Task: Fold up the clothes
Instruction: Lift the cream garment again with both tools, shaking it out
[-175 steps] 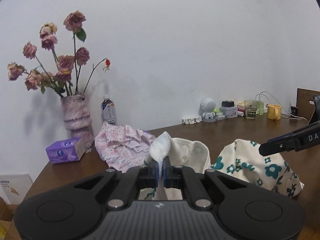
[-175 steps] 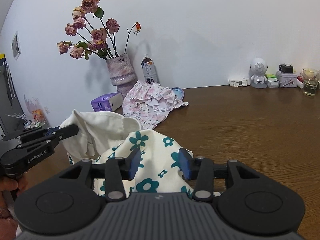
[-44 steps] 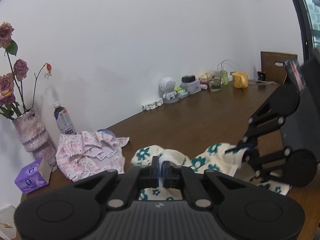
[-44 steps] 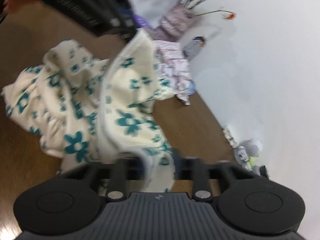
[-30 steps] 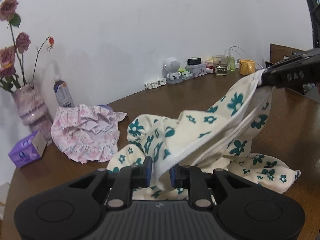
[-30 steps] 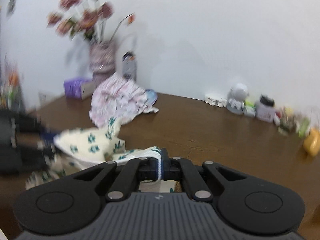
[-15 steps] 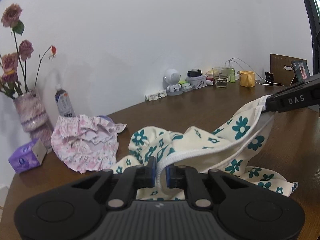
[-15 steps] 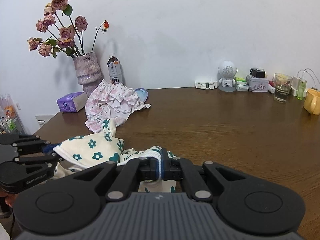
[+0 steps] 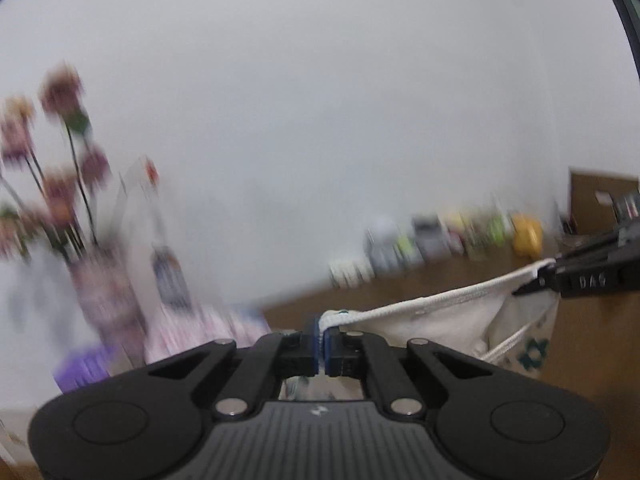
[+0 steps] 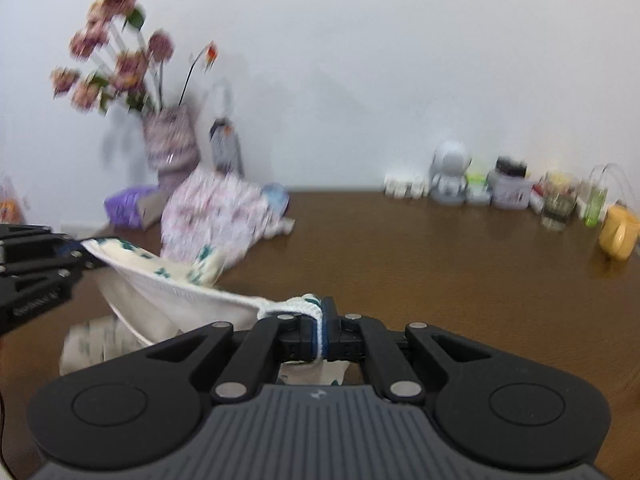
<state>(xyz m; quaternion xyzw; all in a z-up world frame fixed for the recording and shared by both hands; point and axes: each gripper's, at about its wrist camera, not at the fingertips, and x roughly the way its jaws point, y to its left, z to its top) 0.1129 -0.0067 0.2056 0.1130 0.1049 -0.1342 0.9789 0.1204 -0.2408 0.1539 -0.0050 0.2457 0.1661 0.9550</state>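
A cream garment with teal flowers (image 9: 456,322) hangs lifted above the brown table, its ribbed edge pulled taut between both grippers. My left gripper (image 9: 322,340) is shut on one end of that edge. My right gripper (image 10: 320,332) is shut on the other end; in the left wrist view the right gripper (image 9: 548,276) shows at the far right. From the right wrist view, the garment (image 10: 168,284) sags leftward to the left gripper (image 10: 86,258), and its lower part trails on the table. Both views are motion-blurred.
A pink floral garment (image 10: 216,212) lies crumpled by the wall, next to a vase of dried roses (image 10: 170,144), a bottle (image 10: 226,146) and a purple tissue box (image 10: 128,206). Small items, a glass and a yellow mug (image 10: 620,232) line the back right of the table (image 10: 440,256).
Both grippers have risen and moved apart, lifting the flowered garment off the table and stretching its ribbed edge straight. Both grips stay closed on the cloth.
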